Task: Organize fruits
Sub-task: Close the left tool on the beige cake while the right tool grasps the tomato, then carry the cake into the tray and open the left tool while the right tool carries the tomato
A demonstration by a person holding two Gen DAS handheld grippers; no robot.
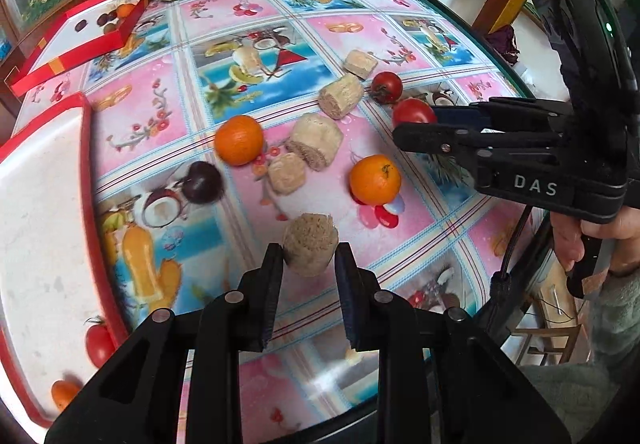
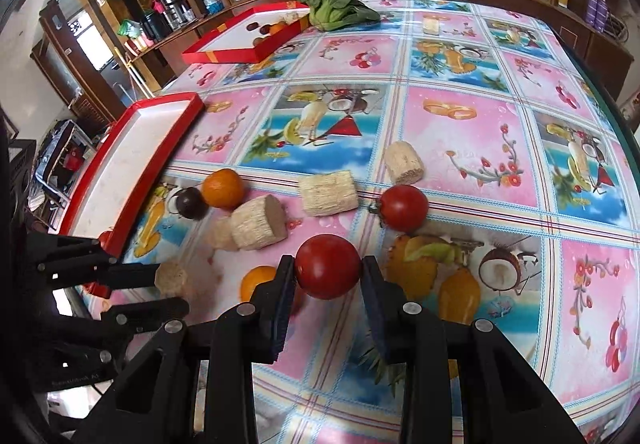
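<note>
Tan and fibrous, a cut stalk piece sits between the fingers of the left gripper, which look pinched on it, though contact on the right side is unclear. Its red-rimmed tray lies to that gripper's left.

From the right wrist, the right gripper brackets a tomato, jaws seemingly touching. Both picks appear under way; next comes lifting and carrying each to a tray.
</note>
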